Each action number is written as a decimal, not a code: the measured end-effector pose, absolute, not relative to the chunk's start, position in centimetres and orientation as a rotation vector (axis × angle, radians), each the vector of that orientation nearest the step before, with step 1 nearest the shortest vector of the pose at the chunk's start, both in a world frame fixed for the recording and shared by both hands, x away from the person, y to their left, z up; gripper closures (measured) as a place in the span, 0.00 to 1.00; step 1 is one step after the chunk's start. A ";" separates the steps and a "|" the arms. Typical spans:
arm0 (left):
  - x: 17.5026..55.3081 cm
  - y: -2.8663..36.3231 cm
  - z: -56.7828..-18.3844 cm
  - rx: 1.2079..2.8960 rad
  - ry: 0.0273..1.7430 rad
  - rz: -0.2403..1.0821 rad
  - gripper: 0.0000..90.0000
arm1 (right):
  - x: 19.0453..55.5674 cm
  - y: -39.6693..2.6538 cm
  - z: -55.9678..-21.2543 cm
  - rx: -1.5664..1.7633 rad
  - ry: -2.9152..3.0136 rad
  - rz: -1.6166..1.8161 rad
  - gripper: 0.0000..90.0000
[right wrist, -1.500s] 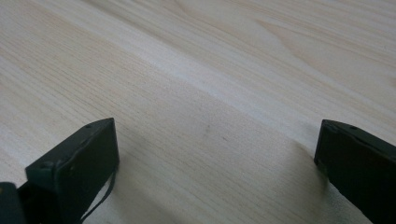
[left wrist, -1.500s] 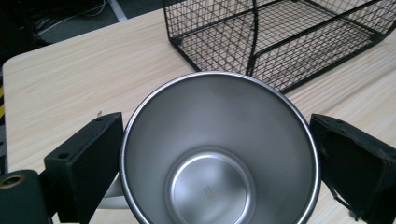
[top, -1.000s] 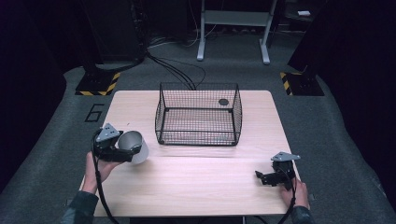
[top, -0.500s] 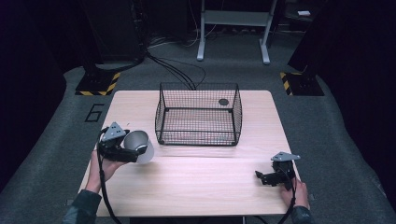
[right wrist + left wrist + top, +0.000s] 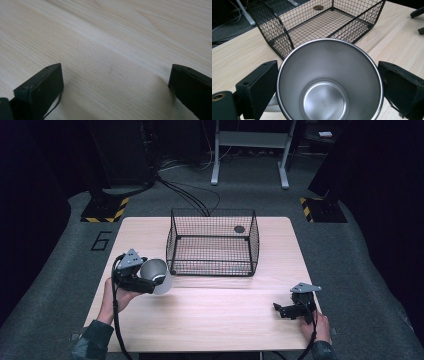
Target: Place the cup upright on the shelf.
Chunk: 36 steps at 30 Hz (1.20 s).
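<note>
Steel cup [image 5: 329,82] is the thing in play here, best guess since nobody gave me a task line. It's at the left of the tabletop [image 5: 215,320], pinched across its rim by my left tool [image 5: 141,279], with the mouth pointing at the camera so I can see right down to the bottom. Empty inside. From the high view I can't say for sure if it's lifted clear of the wood or just tipped.

Step in hand, as I read it: carrying the cup toward the wire basket [image 5: 212,242], which sits just to the right and a bit farther away. Next move would need lifting the cup over the near-left wall of the basket and lowering it in without the rim catching the mesh. Grip is on a smooth curved wall, so I'd go easy.

Over at the near right, my right tool [image 5: 296,309] sits low over bare wood, jaws spread wide, nothing between them.

Count: one cup, one basket, one dark round disc [image 5: 239,229] in the basket's far right corner, two tools.
</note>
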State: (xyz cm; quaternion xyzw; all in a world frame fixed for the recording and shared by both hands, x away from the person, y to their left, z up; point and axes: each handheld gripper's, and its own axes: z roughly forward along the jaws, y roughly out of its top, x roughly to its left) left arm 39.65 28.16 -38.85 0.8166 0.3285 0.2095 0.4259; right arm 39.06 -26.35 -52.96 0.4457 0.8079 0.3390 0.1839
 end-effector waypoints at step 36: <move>41.6 22.5 -35.6 2.056 0.670 0.463 0.07 | 39.1 -26.4 -53.0 1.256 2.279 0.956 0.00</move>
